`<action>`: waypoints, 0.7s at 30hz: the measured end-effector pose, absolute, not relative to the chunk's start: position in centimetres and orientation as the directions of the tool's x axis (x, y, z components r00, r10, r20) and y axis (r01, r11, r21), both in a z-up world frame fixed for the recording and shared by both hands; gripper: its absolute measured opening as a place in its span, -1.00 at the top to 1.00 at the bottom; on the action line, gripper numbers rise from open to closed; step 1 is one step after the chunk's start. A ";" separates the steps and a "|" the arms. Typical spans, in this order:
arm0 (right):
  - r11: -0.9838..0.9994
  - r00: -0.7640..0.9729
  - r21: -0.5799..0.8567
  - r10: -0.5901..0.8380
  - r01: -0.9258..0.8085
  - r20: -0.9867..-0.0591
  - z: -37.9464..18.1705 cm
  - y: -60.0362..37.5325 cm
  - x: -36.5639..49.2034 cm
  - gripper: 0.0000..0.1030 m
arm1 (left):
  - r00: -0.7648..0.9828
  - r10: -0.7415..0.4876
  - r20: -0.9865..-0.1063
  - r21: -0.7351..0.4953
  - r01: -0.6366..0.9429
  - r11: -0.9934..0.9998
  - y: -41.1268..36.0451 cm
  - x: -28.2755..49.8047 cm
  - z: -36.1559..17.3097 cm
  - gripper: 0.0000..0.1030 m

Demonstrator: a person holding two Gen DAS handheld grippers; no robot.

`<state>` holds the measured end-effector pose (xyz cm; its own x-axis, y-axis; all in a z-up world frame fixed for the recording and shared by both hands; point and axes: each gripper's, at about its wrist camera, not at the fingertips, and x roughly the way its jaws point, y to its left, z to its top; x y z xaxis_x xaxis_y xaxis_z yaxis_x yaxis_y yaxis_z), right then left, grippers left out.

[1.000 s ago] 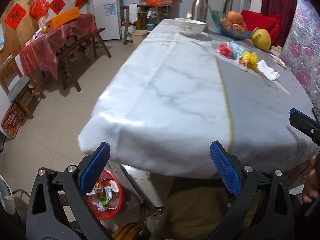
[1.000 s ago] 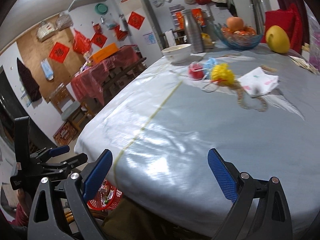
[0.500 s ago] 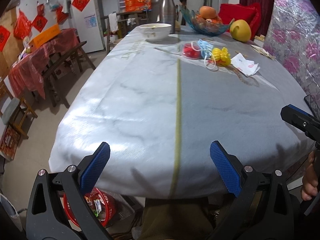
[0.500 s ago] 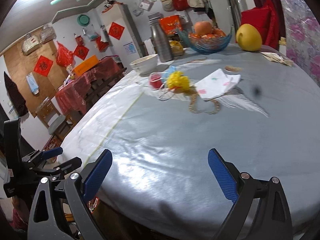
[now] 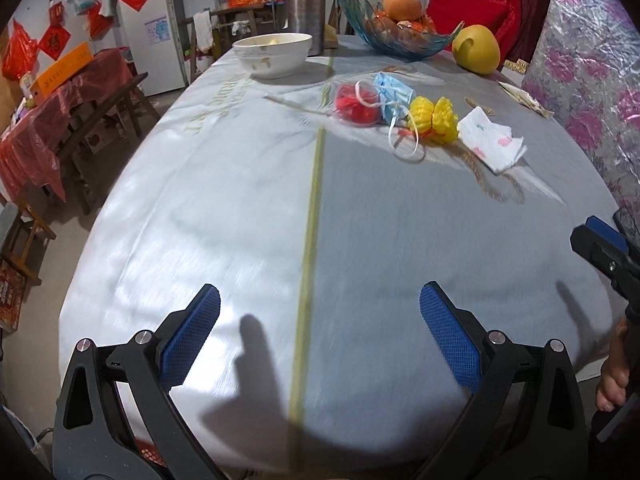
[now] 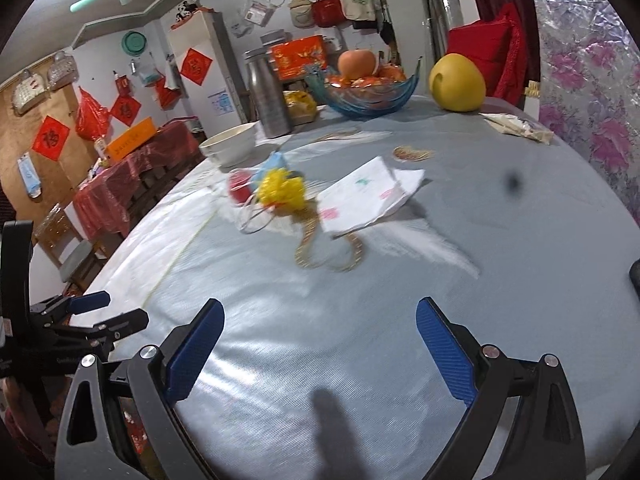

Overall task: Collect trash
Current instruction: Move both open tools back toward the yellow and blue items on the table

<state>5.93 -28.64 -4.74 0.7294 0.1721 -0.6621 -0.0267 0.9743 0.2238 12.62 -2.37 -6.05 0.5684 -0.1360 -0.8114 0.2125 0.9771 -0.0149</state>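
Trash lies in a row on the far half of the grey tablecloth: a red crumpled wrapper [image 5: 357, 104], a blue face mask [image 5: 394, 96], a yellow crumpled piece [image 5: 434, 119] and a white printed tissue [image 5: 491, 140]. In the right wrist view the same row shows the yellow piece [image 6: 282, 191] and the tissue [image 6: 370, 194]. My left gripper [image 5: 319, 330] is open and empty above the near table edge. My right gripper [image 6: 320, 340] is open and empty, also over the near part of the table.
A white bowl [image 5: 273, 55], a steel flask [image 5: 306, 4], a blue glass fruit bowl [image 5: 396, 38] and a yellow pomelo [image 5: 476, 50] stand at the far end. A red-covered side table [image 5: 48, 120] is on the left. The right gripper's tip [image 5: 600, 240] shows at the right edge.
Both grippers have moved forward over the table and turned toward the trash row. The red basket below the table edge has dropped almost out of view. Jaws stay open.
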 end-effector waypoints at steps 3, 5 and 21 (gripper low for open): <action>0.975 0.731 0.223 0.155 -0.004 -0.664 -4.9 -29.7 7.0 -0.85 | 0.565 -0.142 -0.813 -0.016 0.222 0.975 -3.5 14.6 -5.9 -0.87; 0.974 0.733 0.224 0.143 0.013 -0.665 -5.0 -30.4 7.7 -0.85 | 0.565 -0.140 -0.813 -0.007 0.231 0.973 -4.4 15.9 -5.9 -0.87; 0.919 0.713 0.389 0.236 0.056 -0.660 -6.0 -34.2 11.2 -0.89 | 0.537 -0.274 -0.798 -0.111 0.316 0.942 -11.8 24.5 -5.0 -0.87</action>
<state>11.20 -34.23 -5.99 0.7133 0.2362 -0.6599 0.0555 0.9195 0.3892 24.49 -11.85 -4.99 0.5366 -0.2737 -0.7982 0.3156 0.9424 -0.1110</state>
